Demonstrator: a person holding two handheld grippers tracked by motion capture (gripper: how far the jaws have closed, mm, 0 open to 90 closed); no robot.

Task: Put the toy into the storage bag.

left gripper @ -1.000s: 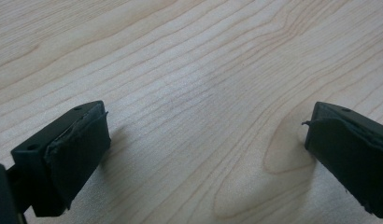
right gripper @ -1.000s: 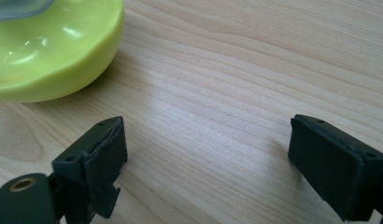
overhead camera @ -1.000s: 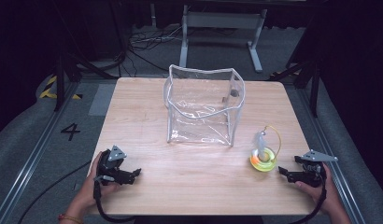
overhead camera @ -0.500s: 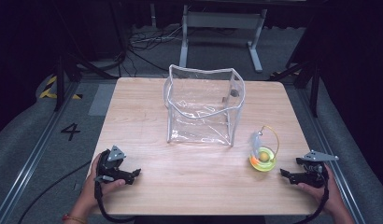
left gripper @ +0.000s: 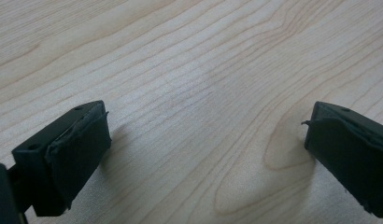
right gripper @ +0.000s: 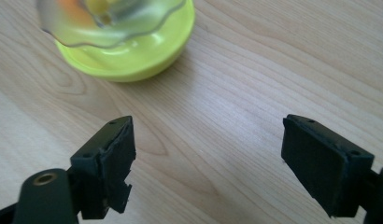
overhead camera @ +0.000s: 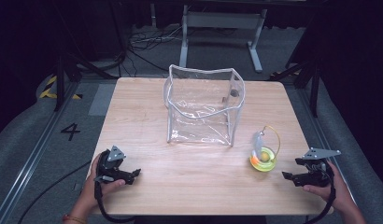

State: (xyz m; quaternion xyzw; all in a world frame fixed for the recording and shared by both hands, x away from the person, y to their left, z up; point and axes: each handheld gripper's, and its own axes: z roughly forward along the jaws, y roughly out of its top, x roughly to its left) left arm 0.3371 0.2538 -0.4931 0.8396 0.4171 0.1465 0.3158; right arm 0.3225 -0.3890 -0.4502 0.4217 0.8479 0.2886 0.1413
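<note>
My right gripper (overhead camera: 287,176) is released, jaws just closing a bit w/ nothing between; the yellow-green toy (overhead camera: 263,157) sits just left of it on the tabletop (overhead camera: 143,116). Left gripper (overhead camera: 136,173) released, near-left.

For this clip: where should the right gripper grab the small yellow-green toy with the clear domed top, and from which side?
Probably the round yellow-green base, approached from the right gripper side, its open jaws straddling it. The clear dome looks slippery, and the thin loop flimsy.
</note>
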